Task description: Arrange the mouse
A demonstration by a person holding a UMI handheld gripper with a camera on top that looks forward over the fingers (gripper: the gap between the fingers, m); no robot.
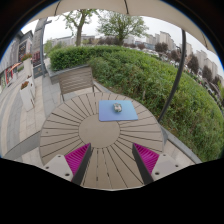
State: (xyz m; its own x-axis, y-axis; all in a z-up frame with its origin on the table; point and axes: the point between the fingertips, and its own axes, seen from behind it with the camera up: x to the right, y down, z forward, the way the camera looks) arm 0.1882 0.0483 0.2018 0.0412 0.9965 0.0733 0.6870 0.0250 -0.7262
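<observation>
A small grey mouse (117, 107) lies on a blue mouse mat (118, 110) at the far side of a round slatted wooden table (80, 125). My gripper (112, 160) is held above the near part of the table, well short of the mat. Its two fingers, with magenta pads (76, 157), stand wide apart with only bare table slats between them. Nothing is held.
A wooden bench (78, 80) stands beyond the table at the far left. A green hedge (150, 75) runs behind and to the right. A thin tree trunk (177, 75) leans at the right. Paving lies to the left.
</observation>
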